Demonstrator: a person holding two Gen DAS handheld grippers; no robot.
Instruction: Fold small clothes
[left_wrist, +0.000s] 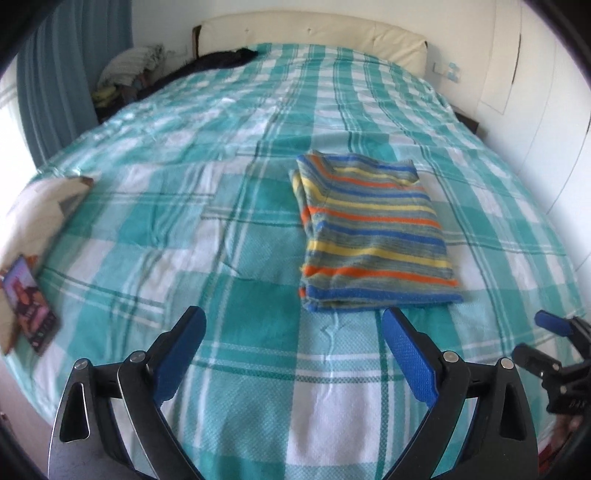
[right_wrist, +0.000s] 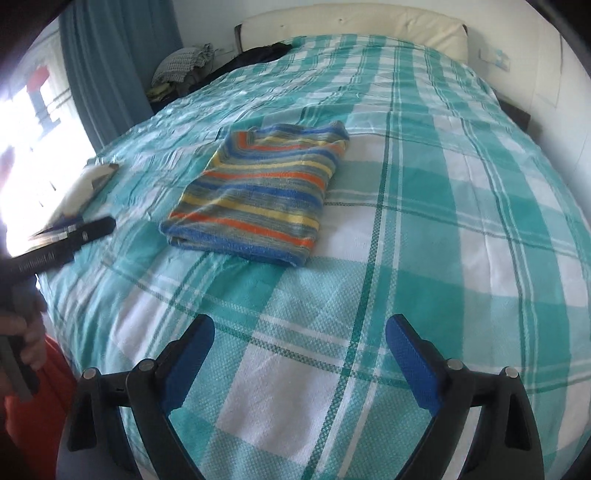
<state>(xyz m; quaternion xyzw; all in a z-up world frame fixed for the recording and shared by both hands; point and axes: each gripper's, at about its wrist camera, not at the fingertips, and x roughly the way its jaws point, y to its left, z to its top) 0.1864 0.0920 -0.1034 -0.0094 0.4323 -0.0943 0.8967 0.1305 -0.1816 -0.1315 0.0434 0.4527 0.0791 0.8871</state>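
Left tongs (left_wrist: 291, 345) spread wide and holding nothing, right tongs (right_wrist: 299, 350) likewise wide and bare, both poised over the foot edge of the checked teal bed (left_wrist: 221, 221), folded striped shirt (left_wrist: 373, 229) flat mid-bed, phone (left_wrist: 31, 306) at the left edge.

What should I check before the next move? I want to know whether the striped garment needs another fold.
1. Striped garment folded into a compact rectangle: ok.
2. Garment lying flat on the checked bedspread: ok.
3. Left gripper open, holding nothing: ok.
4. Right gripper open, holding nothing: ok.
5. Both grippers clear of the garment: ok.
6. Hidden layers underneath even: cannot tell.
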